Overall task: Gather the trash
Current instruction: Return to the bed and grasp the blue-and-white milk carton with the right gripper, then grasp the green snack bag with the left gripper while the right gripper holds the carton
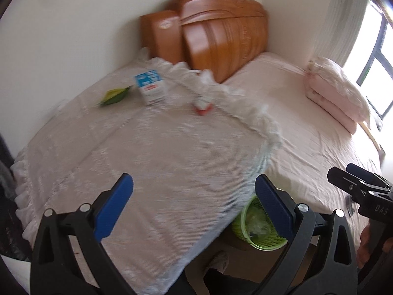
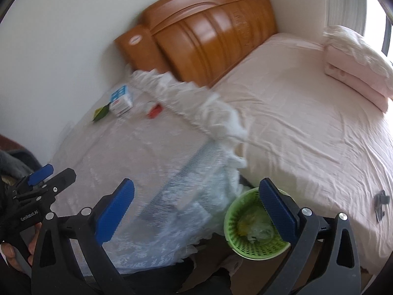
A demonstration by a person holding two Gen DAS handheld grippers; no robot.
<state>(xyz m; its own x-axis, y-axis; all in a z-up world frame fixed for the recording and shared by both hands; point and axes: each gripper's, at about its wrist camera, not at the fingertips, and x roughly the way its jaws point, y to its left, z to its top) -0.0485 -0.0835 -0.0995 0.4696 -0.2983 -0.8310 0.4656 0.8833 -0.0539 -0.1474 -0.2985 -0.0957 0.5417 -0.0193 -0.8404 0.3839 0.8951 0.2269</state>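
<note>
On a table covered with a white lace cloth (image 1: 152, 152) lie a blue and white carton (image 1: 149, 86) (image 2: 120, 100), a green and yellow wrapper (image 1: 114, 95) (image 2: 100, 113) and a small red and white packet (image 1: 202, 105) (image 2: 153, 110). A green mesh basket (image 1: 260, 231) (image 2: 255, 228) with crumpled scraps inside stands on the floor between table and bed. My left gripper (image 1: 194, 206) hangs open over the table's near end, nothing between its blue pads. My right gripper (image 2: 196, 209) is open too, its right pad above the basket. All three pieces lie far ahead of both.
A bed with a pink sheet (image 2: 307, 123) fills the right side, with a wooden headboard (image 2: 208, 29) and folded pink bedding (image 2: 356, 73) by the window. A small dark object (image 2: 380, 202) rests on the bed's near edge. White wall runs behind the table.
</note>
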